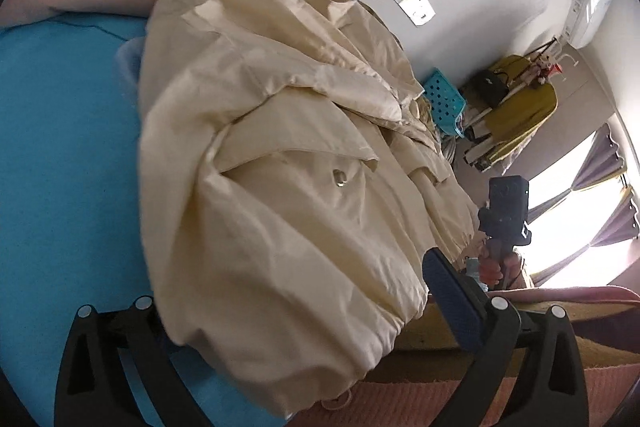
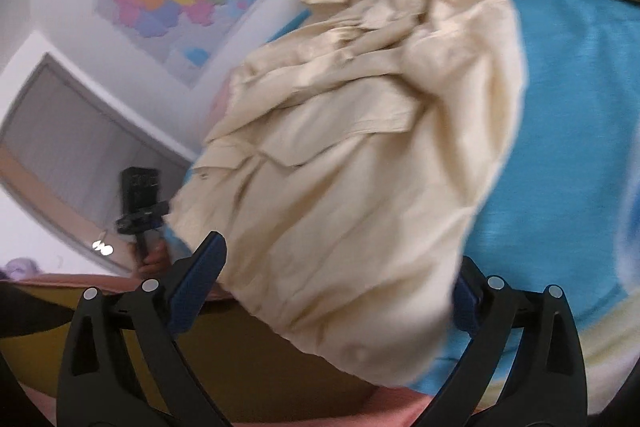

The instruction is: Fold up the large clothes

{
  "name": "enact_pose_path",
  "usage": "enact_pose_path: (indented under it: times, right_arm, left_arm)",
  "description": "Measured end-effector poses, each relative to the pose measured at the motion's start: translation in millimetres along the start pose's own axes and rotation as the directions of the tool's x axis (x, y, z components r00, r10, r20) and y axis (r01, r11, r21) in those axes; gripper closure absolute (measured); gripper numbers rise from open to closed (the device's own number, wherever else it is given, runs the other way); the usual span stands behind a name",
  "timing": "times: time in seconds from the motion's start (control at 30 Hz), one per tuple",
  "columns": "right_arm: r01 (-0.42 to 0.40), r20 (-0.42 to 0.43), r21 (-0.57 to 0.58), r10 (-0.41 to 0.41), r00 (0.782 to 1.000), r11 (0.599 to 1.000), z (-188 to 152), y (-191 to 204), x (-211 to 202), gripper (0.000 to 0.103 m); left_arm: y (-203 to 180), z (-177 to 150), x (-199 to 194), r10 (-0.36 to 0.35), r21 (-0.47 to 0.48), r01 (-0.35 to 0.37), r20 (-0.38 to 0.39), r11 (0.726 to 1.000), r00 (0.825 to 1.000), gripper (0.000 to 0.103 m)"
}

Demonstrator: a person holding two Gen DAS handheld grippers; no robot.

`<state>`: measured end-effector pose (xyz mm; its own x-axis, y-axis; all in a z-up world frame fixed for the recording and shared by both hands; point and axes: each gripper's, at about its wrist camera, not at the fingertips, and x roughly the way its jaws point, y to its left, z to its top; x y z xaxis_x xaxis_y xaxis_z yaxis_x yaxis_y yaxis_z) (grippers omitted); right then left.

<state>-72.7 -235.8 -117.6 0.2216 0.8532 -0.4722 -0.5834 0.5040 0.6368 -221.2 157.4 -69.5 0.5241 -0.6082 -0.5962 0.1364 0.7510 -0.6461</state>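
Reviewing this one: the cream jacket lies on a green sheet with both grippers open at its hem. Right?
Not quite. The sheet is blue, not green, as the left wrist view shows. The cream jacket does lie on it, with the left gripper and right gripper open at its hem.

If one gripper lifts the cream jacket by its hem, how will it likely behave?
The cream jacket is probably floppy: it lies in soft creases on the blue sheet, so it should sag and unfold. Its gathered hem hints at bunching in a grip. The bulk looks large, so one pinch may drag the rest.
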Motion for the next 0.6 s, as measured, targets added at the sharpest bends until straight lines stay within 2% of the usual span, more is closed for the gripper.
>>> enact_pose_path:
  times: [0.07, 0.1, 0.13, 0.17, 0.2, 0.23, 0.27, 0.3, 0.37, 0.43, 0.5, 0.6]
  right_arm:
    - [0.019, -0.001, -0.024, -0.019, 1.000, 1.000, 3, 3, 7, 0.008]
    - [0.023, -0.003, -0.015, -0.023, 1.000, 1.000, 5, 3, 9, 0.015]
    - [0.010, -0.002, 0.018, -0.010, 1.000, 1.000, 6, 0, 11, 0.032]
    - [-0.015, 0.001, 0.048, 0.015, 1.000, 0.999, 6, -3, 12, 0.045]
    - [-0.039, 0.009, 0.072, 0.039, 0.999, 0.997, 4, -6, 10, 0.060]
    - [-0.037, 0.021, 0.071, 0.035, 0.999, 0.997, -1, -7, 5, 0.066]
    - [-0.039, 0.032, 0.067, 0.037, 0.999, 0.997, -3, -5, 0, 0.070]
    - [-0.051, 0.048, 0.069, 0.048, 0.998, 0.996, -4, -4, -6, 0.077]
    - [-0.091, 0.093, 0.061, 0.085, 0.992, 0.994, -2, 6, -22, 0.082]
    - [-0.114, 0.133, 0.018, 0.111, 0.985, 0.993, -2, 23, -39, 0.085]
    - [-0.164, 0.165, -0.026, 0.166, 0.972, 0.986, -4, 40, -57, 0.085]
    - [-0.172, 0.167, -0.044, 0.177, 0.970, 0.984, -8, 49, -69, 0.084]
  left_arm:
    - [0, 1, 2, -0.012, -0.009, 0.012, 0.008, 1.000, 1.000, 0.006]
    - [-2, 2, 5, 0.003, -0.012, -0.003, 0.012, 1.000, 1.000, 0.006]
    - [-4, 2, 6, 0.014, -0.014, -0.014, 0.015, 1.000, 1.000, 0.006]
    - [-6, 3, 8, 0.039, -0.022, -0.039, 0.025, 0.999, 0.999, 0.010]
    - [-6, 3, 8, 0.071, -0.033, -0.070, 0.031, 0.997, 0.997, 0.037]
    - [-6, 3, 11, 0.098, -0.049, -0.097, 0.016, 0.994, 0.995, 0.060]
    - [-3, 2, 10, 0.104, -0.082, -0.103, 0.009, 0.991, 0.995, 0.062]
    - [-5, 1, 7, 0.112, -0.094, -0.109, 0.020, 0.990, 0.994, 0.069]
    - [-15, 0, -3, 0.125, -0.072, -0.121, 0.049, 0.990, 0.991, 0.076]
    - [-24, 0, -17, 0.102, -0.064, -0.097, 0.077, 0.993, 0.992, 0.081]
    - [-38, 0, -34, 0.080, -0.032, -0.077, 0.102, 0.997, 0.992, 0.083]
    - [-51, -3, -53, 0.030, -0.006, -0.030, 0.102, 1.000, 0.994, 0.082]
